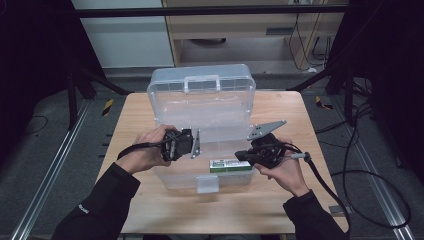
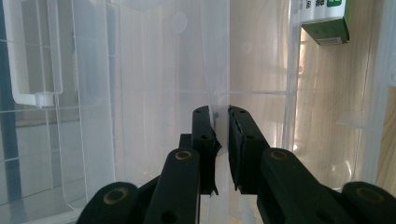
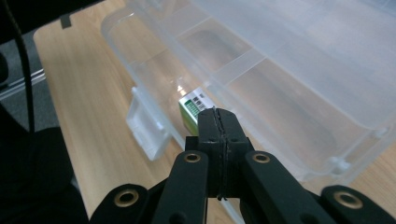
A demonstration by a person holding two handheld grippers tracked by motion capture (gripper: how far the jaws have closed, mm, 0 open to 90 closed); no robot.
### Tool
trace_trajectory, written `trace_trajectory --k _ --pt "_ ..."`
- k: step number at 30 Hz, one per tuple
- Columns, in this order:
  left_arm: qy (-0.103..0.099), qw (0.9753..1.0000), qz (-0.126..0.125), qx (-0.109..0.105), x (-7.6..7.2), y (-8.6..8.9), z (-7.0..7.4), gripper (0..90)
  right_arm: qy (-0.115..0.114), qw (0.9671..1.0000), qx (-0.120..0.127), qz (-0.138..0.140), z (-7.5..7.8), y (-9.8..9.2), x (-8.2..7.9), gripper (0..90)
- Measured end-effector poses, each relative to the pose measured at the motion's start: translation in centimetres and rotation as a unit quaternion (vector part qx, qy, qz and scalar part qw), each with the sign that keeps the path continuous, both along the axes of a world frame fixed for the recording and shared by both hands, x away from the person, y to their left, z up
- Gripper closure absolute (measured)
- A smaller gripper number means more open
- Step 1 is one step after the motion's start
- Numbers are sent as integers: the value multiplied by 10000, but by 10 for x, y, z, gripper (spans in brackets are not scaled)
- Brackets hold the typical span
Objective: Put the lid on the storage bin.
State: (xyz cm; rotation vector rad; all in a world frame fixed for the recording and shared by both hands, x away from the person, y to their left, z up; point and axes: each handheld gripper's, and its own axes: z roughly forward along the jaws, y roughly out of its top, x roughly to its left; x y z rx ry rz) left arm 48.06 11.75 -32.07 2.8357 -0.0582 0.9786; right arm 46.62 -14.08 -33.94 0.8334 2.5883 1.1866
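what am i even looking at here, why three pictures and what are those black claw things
A person sits at a wooden table and holds a hand-operated tool in each hand. Each tool ends in two black jaws; these are the claws you see.

The high view comes from a fixed camera above, looking down on the table. The other two come from small cameras riding on the tools, looking along their own jaws.

On the table stands a clear plastic storage box with its lid swung up and open. Inside its front part lies a small green and white carton.

The left gripper pinches a thin clear plastic wall of the box, probably to steady it. The right gripper has its jaws pressed together with nothing between them, hovering right by the carton.
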Motion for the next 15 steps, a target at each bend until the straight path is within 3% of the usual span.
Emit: trace_trajectory --k 7,15 --pt "27 10000 14 -40 -2 0 -1 809 -112 9995 283 -9 5 -7 1 900" --pt "54 10000 33 -35 -3 -1 -2 807 -437 9947 806 -468 16 -19 6 900"
